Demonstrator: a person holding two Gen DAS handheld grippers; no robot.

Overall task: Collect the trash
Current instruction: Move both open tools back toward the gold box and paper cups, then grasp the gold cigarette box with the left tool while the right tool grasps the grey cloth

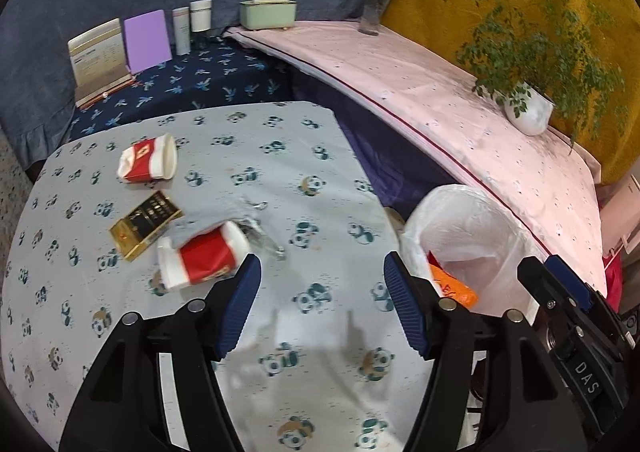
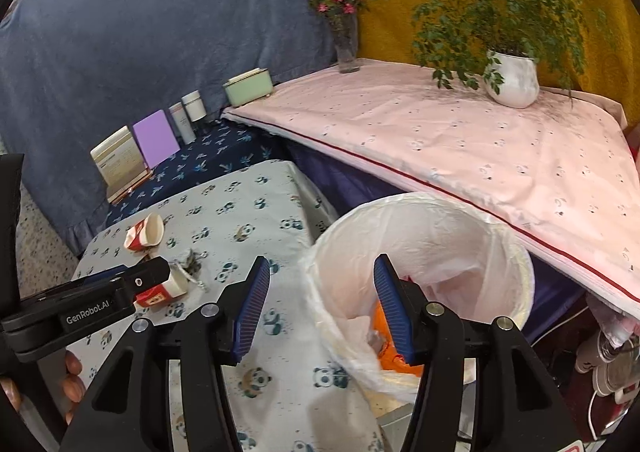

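On the panda-print table (image 1: 280, 171) lie a red-and-white paper cup (image 1: 148, 159) at the far left, a second crushed red cup (image 1: 204, 256) nearer, a black-and-gold box (image 1: 146, 223) between them, and crumpled clear wrap (image 1: 260, 228). My left gripper (image 1: 322, 304) is open and empty, just right of the near cup. A bin lined with a white bag (image 2: 424, 252) stands at the table's right edge and holds an orange wrapper (image 2: 384, 356). My right gripper (image 2: 320, 308) is open and empty over the bin's near rim. The bin (image 1: 464, 236) also shows in the left wrist view.
A pink-covered shelf (image 2: 460, 139) runs behind the bin with a white plant pot (image 2: 512, 79), a flower vase (image 2: 346, 43) and a green box (image 2: 248, 87). A calendar (image 1: 98, 59), purple card (image 1: 146, 39) and bottles (image 1: 192, 23) stand on a dark blue surface beyond the table.
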